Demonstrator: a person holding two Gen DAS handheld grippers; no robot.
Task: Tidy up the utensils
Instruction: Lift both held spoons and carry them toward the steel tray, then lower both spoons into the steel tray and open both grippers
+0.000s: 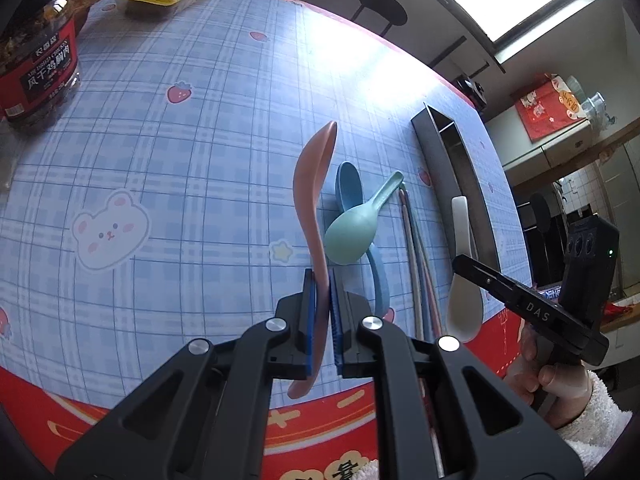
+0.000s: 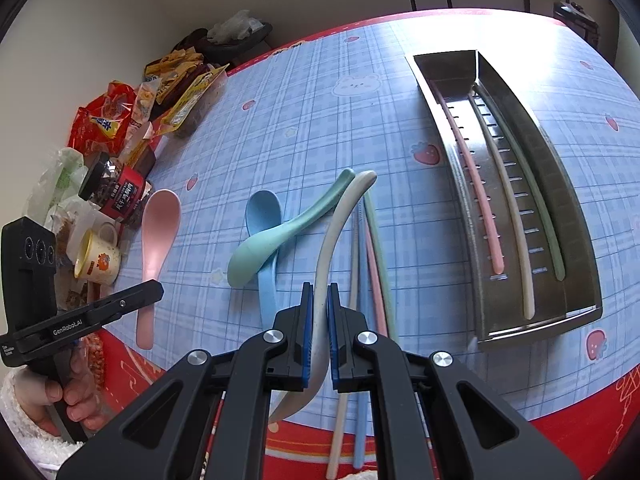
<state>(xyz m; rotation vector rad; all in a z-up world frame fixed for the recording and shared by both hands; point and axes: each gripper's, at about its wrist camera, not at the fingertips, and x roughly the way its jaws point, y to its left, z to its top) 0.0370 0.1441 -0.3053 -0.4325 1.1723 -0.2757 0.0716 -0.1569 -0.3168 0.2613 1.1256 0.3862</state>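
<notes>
Spoon bowls hidden behind both clamps: left hand-held gripper [image 1: 323, 308] pinches pink spoon [image 1: 310, 200], right hand-held gripper [image 2: 319, 312] pinches white spoon [image 2: 334, 236], both above surface [image 2: 288, 112]. Tray [image 2: 556, 184] holds three chopsticks. Readable: "GenRobot.AI", "DAS".

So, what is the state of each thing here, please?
Left gripper: shut on pink spoon, lifted.
Right gripper: shut on white spoon, lifted.
Green spoon: lying across blue spoon.
Tray: holds three chopsticks.
Jar: lid on.

Open tablecloth [image 2: 304, 128] between snack clutter [image 2: 120, 120] and metal tray [image 2: 560, 184].
</notes>
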